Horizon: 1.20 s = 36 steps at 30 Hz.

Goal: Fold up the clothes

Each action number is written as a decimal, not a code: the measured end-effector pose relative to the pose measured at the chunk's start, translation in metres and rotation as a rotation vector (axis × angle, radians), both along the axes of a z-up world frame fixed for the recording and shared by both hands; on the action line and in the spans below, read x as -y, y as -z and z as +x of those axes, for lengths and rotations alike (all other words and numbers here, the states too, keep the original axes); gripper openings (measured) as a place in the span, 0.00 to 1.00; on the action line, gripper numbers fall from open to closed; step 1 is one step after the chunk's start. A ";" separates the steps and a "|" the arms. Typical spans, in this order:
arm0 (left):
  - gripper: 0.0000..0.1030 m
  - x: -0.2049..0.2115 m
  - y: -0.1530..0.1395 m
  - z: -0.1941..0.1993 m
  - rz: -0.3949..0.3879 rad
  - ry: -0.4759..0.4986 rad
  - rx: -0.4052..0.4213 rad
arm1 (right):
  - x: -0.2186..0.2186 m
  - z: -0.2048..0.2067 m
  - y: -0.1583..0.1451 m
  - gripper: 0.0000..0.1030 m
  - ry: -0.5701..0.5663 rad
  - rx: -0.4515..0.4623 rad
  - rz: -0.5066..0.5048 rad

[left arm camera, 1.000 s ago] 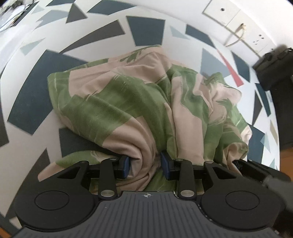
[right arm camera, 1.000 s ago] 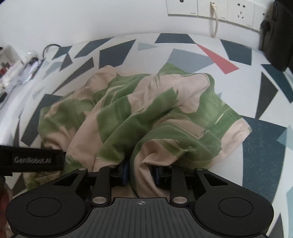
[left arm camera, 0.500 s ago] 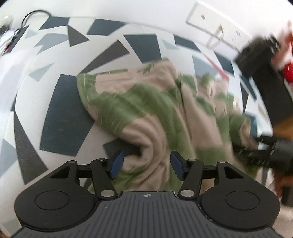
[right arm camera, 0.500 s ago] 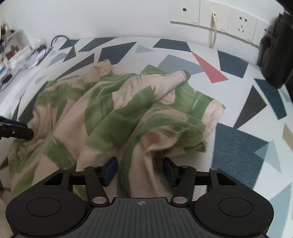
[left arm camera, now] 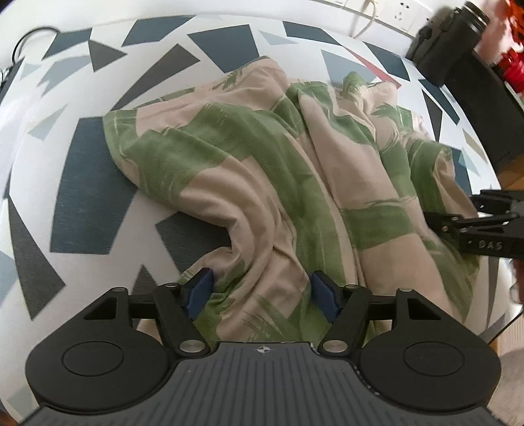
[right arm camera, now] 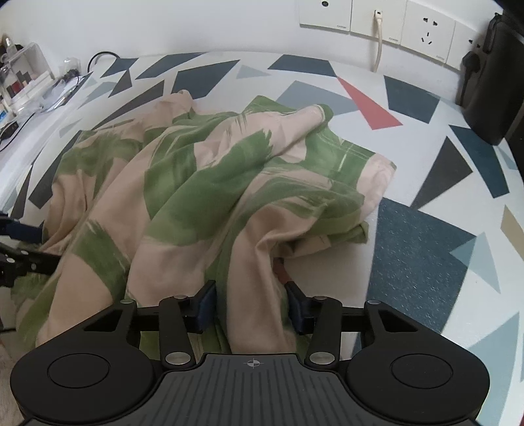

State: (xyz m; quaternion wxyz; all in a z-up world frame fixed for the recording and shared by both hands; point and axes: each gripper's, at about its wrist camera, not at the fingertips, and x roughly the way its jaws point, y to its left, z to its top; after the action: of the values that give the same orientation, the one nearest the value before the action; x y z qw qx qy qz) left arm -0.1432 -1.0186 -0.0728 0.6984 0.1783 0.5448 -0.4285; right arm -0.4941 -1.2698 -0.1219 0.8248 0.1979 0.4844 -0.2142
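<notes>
A crumpled garment [left arm camera: 262, 183], beige with broad green brush-stroke patches, lies heaped on a white cloth-covered surface [right arm camera: 425, 249] printed with dark blue, grey and red triangles. The heap sits in the middle of that surface, its near edge hanging toward both cameras and its far folds reaching toward the wall. The left gripper [left arm camera: 262, 291] has its two blue-padded fingers [left arm camera: 199, 290] spread wide apart, with a ridge of the fabric lying between them but not pinched. The right gripper [right arm camera: 252, 306] also has its fingers apart, though less widely; a beige fold runs up through the gap, and it is hard to say whether the pads touch the cloth at all. In the left wrist view the right gripper shows as a black frame at the right edge, just beside the garment; in the right wrist view the left gripper shows at the left edge, likewise at the heap's side. On the wall behind are white sockets [right arm camera: 376, 16] with a pale cable [right arm camera: 378, 42] plugged in, and a black bag [right arm camera: 491, 82] stands at the far right corner.
</notes>
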 end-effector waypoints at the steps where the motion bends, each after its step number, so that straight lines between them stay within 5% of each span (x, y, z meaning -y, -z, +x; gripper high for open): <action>1: 0.66 0.001 0.000 -0.001 -0.002 -0.022 -0.013 | -0.002 0.002 0.000 0.40 -0.011 -0.005 -0.004; 11: 0.76 0.019 0.000 -0.018 -0.015 -0.081 -0.051 | -0.020 0.021 -0.001 0.36 -0.018 -0.007 0.006; 18: 0.99 0.028 0.006 -0.011 0.005 -0.034 -0.019 | -0.017 0.016 0.000 0.37 -0.050 0.028 0.008; 36: 1.00 0.025 0.009 -0.012 0.014 0.122 0.096 | -0.017 0.008 0.003 0.37 -0.112 0.073 -0.023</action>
State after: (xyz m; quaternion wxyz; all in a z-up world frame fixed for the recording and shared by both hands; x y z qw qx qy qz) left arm -0.1547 -1.0440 -0.0816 0.6951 0.2363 0.5017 -0.4575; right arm -0.4861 -1.2525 -0.1248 0.8549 0.1686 0.4619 -0.1657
